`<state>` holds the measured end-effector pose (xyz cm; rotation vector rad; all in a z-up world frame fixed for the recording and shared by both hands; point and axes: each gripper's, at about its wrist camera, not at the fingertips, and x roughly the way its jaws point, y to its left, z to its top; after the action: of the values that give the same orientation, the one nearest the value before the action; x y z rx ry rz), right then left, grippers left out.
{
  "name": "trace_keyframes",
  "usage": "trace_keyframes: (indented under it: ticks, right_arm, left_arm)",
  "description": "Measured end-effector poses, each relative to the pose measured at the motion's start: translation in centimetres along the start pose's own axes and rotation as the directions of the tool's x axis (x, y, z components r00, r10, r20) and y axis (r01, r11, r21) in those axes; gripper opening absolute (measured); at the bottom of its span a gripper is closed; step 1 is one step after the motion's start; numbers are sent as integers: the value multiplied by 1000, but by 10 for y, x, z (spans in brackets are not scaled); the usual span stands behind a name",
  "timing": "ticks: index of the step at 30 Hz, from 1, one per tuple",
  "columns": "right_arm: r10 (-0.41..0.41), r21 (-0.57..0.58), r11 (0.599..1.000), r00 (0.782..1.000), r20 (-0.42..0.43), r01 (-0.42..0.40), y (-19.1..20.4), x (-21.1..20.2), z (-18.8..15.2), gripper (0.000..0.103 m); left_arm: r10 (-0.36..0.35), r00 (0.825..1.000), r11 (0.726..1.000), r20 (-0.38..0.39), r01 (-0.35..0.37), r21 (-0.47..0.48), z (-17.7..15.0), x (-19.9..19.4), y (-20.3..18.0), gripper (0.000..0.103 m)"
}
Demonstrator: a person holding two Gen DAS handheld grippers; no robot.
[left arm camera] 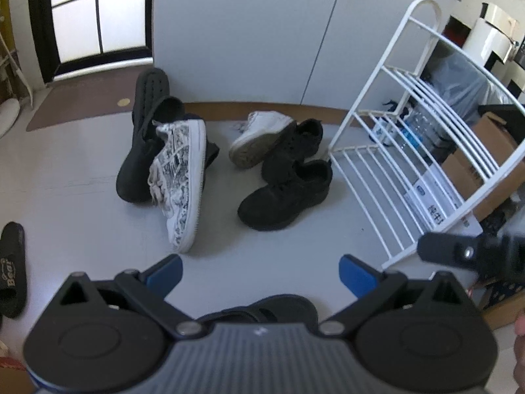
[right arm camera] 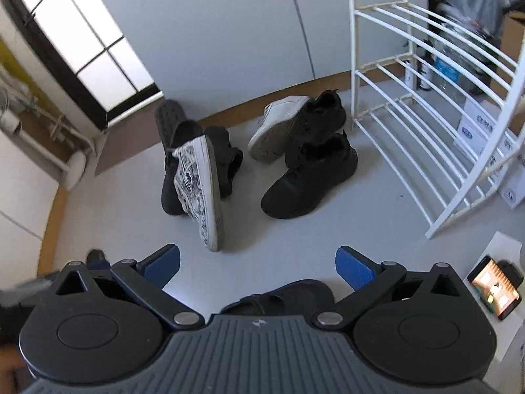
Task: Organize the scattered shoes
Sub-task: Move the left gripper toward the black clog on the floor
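Observation:
Several shoes lie scattered on the pale floor. A white printed sneaker (left arm camera: 180, 184) (right arm camera: 200, 190) leans on its side against a black clog (left arm camera: 144, 131) (right arm camera: 170, 151). Right of them a white sneaker (left arm camera: 259, 138) (right arm camera: 279, 128) lies sole-up beside two black sneakers (left arm camera: 288, 193) (right arm camera: 308, 180). A white wire shoe rack (left arm camera: 416, 151) (right arm camera: 426, 111) stands at the right, its shelves bare. My left gripper (left arm camera: 261, 274) and my right gripper (right arm camera: 257, 264) hover open above the floor, short of the shoes, holding nothing. A dark slipper (left arm camera: 279, 308) (right arm camera: 288, 295) lies below each gripper.
A black slipper (left arm camera: 13, 269) lies at the far left. Cardboard boxes (left arm camera: 492, 164) and bottles (left arm camera: 426, 124) sit behind the rack. A lit phone (right arm camera: 495, 287) rests on the floor at right. A white wall (left arm camera: 246, 32), a glazed door (left arm camera: 98, 16) and a brown mat (left arm camera: 82, 98) close the back.

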<state>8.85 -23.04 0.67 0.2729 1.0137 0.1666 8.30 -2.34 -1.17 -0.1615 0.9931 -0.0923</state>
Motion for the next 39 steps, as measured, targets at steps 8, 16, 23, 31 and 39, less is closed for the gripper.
trace_keyframes:
  ticks: [8,16,23,31,39]
  right_arm:
    - [-74,-100,993,997,-38,70,-13,36,1,103]
    - [-87,-148,987,986,-139,66,-26,73,-10,103]
    - [-74,-179,983,983,-170,43,-31,78,-19,103]
    - [-74,-196,980,984,-160,42,-37,83,-20,103]
    - [-105,-168,982,984,-142,81,-49,99,-7,103]
  left_arm:
    - [41,998,995,-39,-37,94,-5,31,-6,103]
    - [22,986,997,-165,-9,81,-22,56,2,102]
    - [22,984,997,-177,-8,78,-26,58,8,102]
    - [-6,984,997,-177,19,74,-25,61,12,100]
    - [-21,982,995,-189,40,96,-26,65,12,99]
